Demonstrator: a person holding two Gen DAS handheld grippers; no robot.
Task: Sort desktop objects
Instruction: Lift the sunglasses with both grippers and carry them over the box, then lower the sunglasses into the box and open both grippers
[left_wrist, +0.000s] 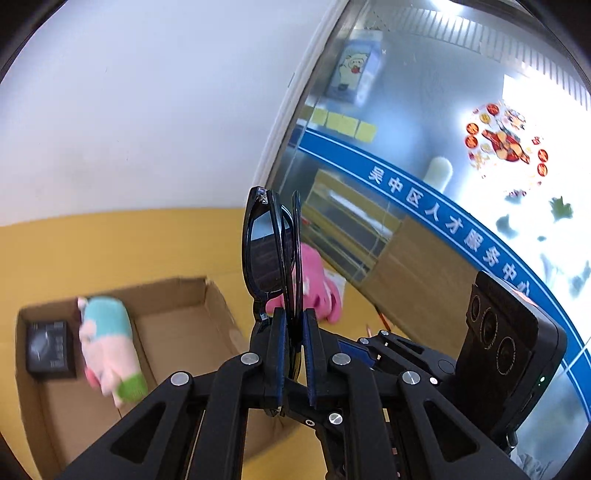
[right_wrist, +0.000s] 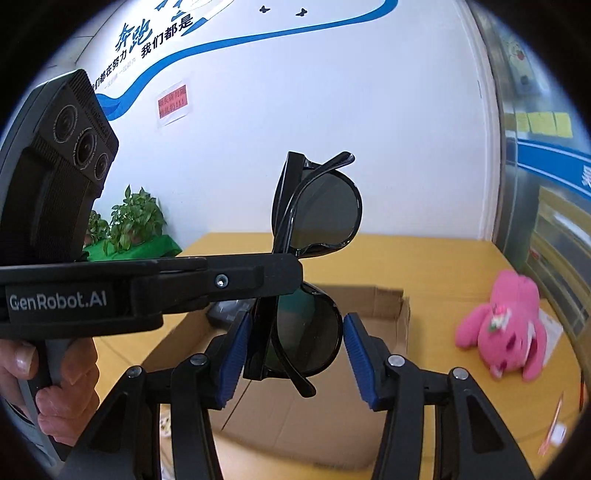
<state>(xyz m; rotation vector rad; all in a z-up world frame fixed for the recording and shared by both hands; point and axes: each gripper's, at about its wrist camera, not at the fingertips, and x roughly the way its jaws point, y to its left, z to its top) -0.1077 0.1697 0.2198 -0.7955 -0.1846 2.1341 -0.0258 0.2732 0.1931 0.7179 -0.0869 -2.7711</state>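
Grip: while the left gripper (left_wrist: 293, 350) clamped the folded sunglasses (left_wrist: 271, 247) mid-frame, the right gripper (right_wrist: 293, 354) stood apart around them.
Handling: light, rigid, slippery lenses (hinges likely fragile); hold frame.

"GenRobot.AI" on left tool (right_wrist: 284, 273)

The box (left_wrist: 218, 295) is open on top; a timer (left_wrist: 50, 349) and plush (left_wrist: 109, 347) fill its left end, bare floor beside them. A pink toy (right_wrist: 506, 325) lies apart on the table (right_wrist: 443, 258).
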